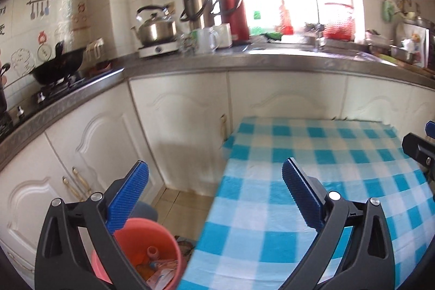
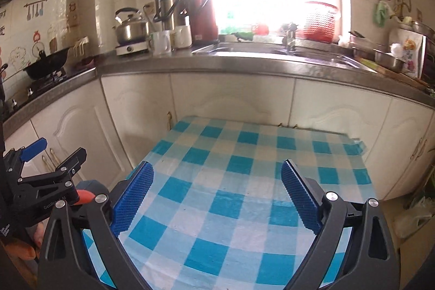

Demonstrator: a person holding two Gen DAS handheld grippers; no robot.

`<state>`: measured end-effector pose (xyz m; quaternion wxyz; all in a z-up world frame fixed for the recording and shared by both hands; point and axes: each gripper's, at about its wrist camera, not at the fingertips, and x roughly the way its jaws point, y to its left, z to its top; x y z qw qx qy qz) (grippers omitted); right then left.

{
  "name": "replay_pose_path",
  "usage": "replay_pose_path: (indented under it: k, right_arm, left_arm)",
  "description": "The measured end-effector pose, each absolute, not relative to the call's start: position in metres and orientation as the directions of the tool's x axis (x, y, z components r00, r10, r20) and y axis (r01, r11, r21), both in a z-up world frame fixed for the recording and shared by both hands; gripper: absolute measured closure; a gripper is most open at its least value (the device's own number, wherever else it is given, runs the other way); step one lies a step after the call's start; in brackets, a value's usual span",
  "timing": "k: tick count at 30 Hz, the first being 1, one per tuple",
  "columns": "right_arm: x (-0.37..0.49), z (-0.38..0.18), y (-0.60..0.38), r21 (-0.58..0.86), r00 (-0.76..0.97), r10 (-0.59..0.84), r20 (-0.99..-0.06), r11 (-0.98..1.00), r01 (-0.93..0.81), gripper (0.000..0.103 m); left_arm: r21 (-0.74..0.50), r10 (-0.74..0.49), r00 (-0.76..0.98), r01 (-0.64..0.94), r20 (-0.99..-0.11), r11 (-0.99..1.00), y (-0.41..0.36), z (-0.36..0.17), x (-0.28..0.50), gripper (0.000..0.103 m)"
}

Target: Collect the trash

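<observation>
A small table under a blue and white checked cloth (image 1: pixel 312 181) (image 2: pixel 244 181) stands against the white kitchen cupboards. To its left on the floor sits a pink bin (image 1: pixel 152 243) holding a small pink bottle and several wrappers. My left gripper (image 1: pixel 214 175) hangs open over the table's left edge, its left finger above the bin, nothing between the blue pads. Above the cloth my right gripper (image 2: pixel 217 175) is open and holds nothing. The left gripper (image 2: pixel 51 162) also shows at the left of the right wrist view, and the right gripper's tip (image 1: pixel 418 148) at the right of the left wrist view.
A grey worktop (image 1: pixel 190 67) runs round the corner with a black wok (image 1: pixel 58 67), a steel kettle (image 1: pixel 156 27), two flasks, white mugs, a sink and tap (image 1: pixel 310 7) and a red basket (image 1: pixel 339 21). A pale plastic bag (image 2: pixel 413 216) lies on the floor at right.
</observation>
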<state>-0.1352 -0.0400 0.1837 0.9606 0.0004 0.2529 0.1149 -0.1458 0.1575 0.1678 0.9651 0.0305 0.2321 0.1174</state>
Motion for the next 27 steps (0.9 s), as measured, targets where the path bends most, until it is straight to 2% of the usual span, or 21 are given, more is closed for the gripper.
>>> replay_pose_path:
  k: [12, 27]
  right_arm:
    - [-0.211, 0.248, -0.121, 0.066, 0.954, 0.061, -0.293, 0.997, -0.044, 0.007]
    - [-0.268, 0.276, -0.158, 0.101, 0.982, -0.027, -0.188, 0.994, 0.047, 0.006]
  left_arm:
    - [0.150, 0.091, 0.938, -0.042, -0.335, 0.988, 0.053, 0.210, -0.177, 0.004]
    - [0.146, 0.004, 0.969, 0.033, -0.245, 0.989, 0.006, 0.234, -0.215, 0.004]
